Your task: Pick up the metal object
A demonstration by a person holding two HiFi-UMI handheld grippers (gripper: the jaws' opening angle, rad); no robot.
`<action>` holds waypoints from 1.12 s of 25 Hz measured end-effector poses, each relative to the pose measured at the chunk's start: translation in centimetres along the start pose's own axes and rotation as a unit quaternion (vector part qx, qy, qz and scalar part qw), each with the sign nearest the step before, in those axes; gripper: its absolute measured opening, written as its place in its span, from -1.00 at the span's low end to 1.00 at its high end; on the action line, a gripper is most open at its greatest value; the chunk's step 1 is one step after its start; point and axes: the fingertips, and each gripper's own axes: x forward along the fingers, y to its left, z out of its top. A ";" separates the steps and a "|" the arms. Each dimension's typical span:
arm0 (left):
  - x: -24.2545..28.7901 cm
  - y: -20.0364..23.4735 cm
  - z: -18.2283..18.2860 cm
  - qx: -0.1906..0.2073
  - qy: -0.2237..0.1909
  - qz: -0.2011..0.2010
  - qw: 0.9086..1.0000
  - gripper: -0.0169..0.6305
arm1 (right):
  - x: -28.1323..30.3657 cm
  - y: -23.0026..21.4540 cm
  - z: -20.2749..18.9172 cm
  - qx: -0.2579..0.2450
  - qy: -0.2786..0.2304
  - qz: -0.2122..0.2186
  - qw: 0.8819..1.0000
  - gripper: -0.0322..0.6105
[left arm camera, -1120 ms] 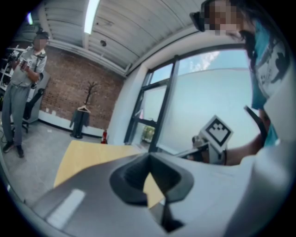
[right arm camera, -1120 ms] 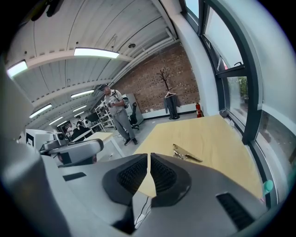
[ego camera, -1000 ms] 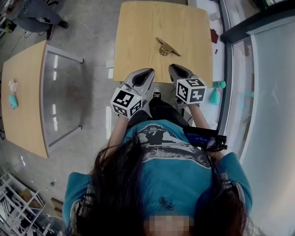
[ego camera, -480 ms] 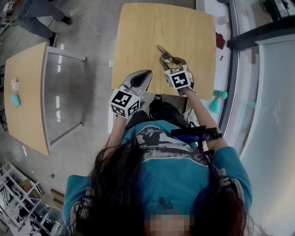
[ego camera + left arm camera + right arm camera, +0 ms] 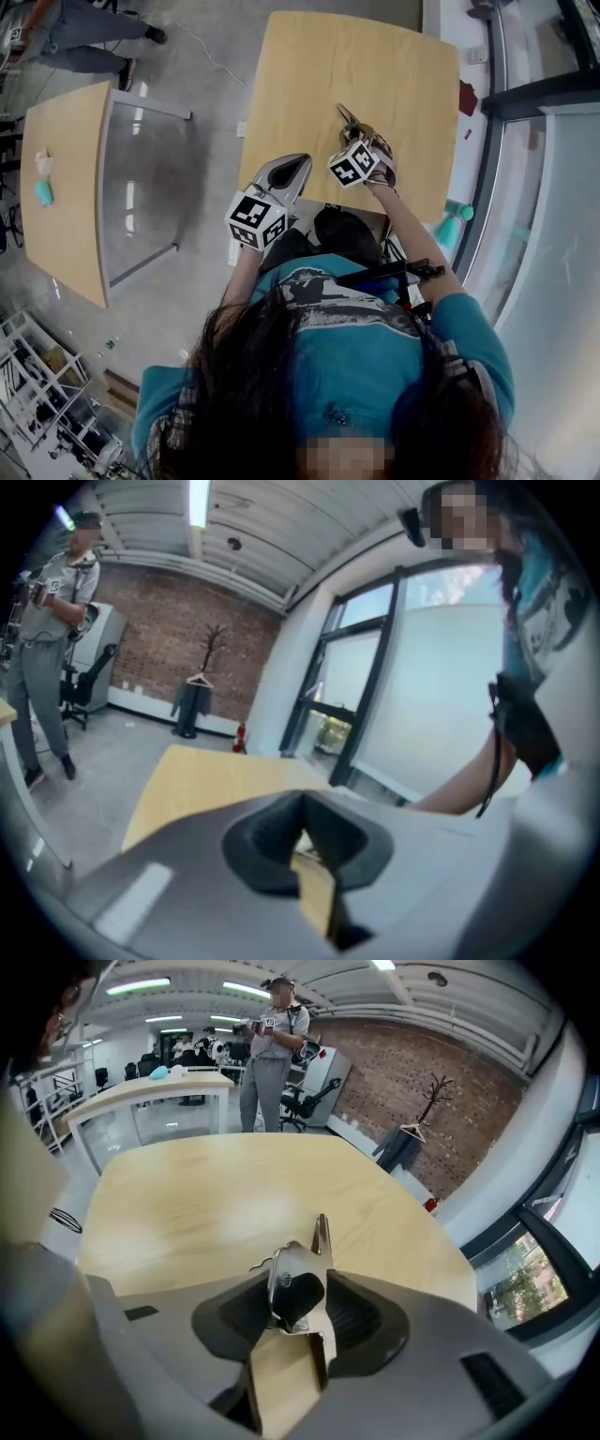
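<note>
The right arm (image 5: 409, 231) stretches forward, and the right tool (image 5: 292, 1312) tips steeply down. Its jaws have just been opening wide, with the metal object (image 5: 298, 1279) standing loose between them. The left tool (image 5: 301, 804) sits nearer the body, pointing slightly downward, jaws together.

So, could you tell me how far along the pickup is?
Reaching looks done: the right gripper sits around the metal object, which lies on the table. Its jaws have just been opening, with the object between them, not clamped. Closing and lifting remain.
</note>
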 end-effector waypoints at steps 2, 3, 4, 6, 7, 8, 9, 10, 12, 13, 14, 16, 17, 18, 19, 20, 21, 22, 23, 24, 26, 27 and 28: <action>-0.1 -0.1 -0.2 0.001 0.001 0.001 1.000 -0.94 | 0.2 -0.2 -0.2 -0.004 0.001 -0.014 1.000 -0.50; -0.2 -0.1 -0.3 0.002 0.002 0.001 1.000 -0.94 | 0.2 -0.4 -0.3 -0.005 0.000 -0.017 1.000 -0.50; -0.2 -0.2 -0.4 0.003 0.003 0.000 1.000 -0.94 | 0.2 -0.5 -0.4 -0.004 0.001 -0.017 1.000 -0.51; -0.5 -0.2 -0.4 0.004 0.004 0.001 1.000 -0.94 | 0.0 -0.8 -0.3 0.010 0.002 -0.008 1.000 -0.52; -0.7 -0.1 -0.4 0.004 0.003 0.002 1.000 -0.94 | -0.2 -0.9 -0.3 0.024 0.003 -0.001 1.000 -0.53; -0.8 -0.1 -0.3 0.003 0.002 0.003 1.000 -0.94 | -0.4 -1.1 -0.2 0.041 0.003 0.006 0.999 -0.54; -1.0 0.0 -0.2 0.003 0.001 0.004 1.000 -0.94 | -0.8 -1.4 -0.1 0.060 0.002 0.013 0.998 -0.55; -1.1 0.1 -0.1 0.003 0.000 0.005 1.000 -0.94 | -1.2 -1.6 0.1 0.080 -0.001 0.020 0.997 -0.55; -1.7 0.3 -0.1 0.003 -0.004 0.005 1.000 -0.94 | -2.2 -1.7 0.5 0.115 -0.011 0.032 0.993 -0.57; -2.2 0.4 -0.1 0.003 -0.006 0.006 1.000 -0.94 | -2.9 -1.5 0.7 0.129 -0.016 0.038 0.991 -0.57; -2.8 0.4 -0.3 0.003 -0.008 0.006 1.000 -0.94 | -3.7 -1.3 1.0 0.142 -0.022 0.044 0.989 -0.57; -3.9 0.3 -0.5 0.003 -0.012 0.007 1.000 -0.94 | -5.3 -0.7 1.4 0.172 -0.038 0.056 0.983 -0.58; -4.3 0.2 -0.7 0.003 -0.014 0.006 1.000 -0.94 | -6.1 -0.4 1.6 0.190 -0.048 0.061 0.979 -0.58; -4.7 0.1 -0.8 0.003 -0.015 0.006 1.000 -0.94 | -6.9 -0.3 1.7 0.209 -0.059 0.065 0.974 -0.58; -5.0 -0.1 -0.9 0.004 -0.015 0.005 1.000 -0.94 | -7.7 -0.1 1.8 0.227 -0.067 0.069 0.969 -0.58; -5.4 -0.3 -1.0 0.005 -0.016 0.003 1.000 -0.94 | -8.6 0.0 1.9 0.243 -0.074 0.073 0.965 -0.58; -5.8 -0.4 -1.1 0.005 -0.018 0.002 1.000 -0.94 | -9.6 0.3 2.0 0.259 -0.081 0.078 0.959 -0.58; -6.3 -0.5 -1.3 0.005 -0.020 0.001 1.000 -0.94 | -10.5 0.6 2.2 0.275 -0.089 0.083 0.954 -0.58; -6.9 -0.6 -1.5 0.004 -0.021 -0.001 1.000 -0.94 | -11.5 1.0 2.4 0.291 -0.097 0.088 0.948 -0.58; -7.6 -0.7 -1.7 0.004 -0.023 -0.002 1.000 -0.94 | -12.5 1.5 2.6 0.306 -0.106 0.093 0.941 -0.58; -9.3 -1.1 -2.2 0.004 -0.025 -0.005 1.000 -0.94 | -14.8 3.0 3.1 0.334 -0.124 0.104 0.929 -0.58; -10.5 -1.5 -2.4 0.004 -0.026 -0.007 1.000 -0.94 | -16.3 4.1 3.5 0.344 -0.132 0.109 0.923 -0.58; -11.9 -1.9 -2.6 0.004 -0.028 -0.010 1.000 -0.94 | -17.8 5.2 3.8 0.354 -0.140 0.114 0.918 -0.58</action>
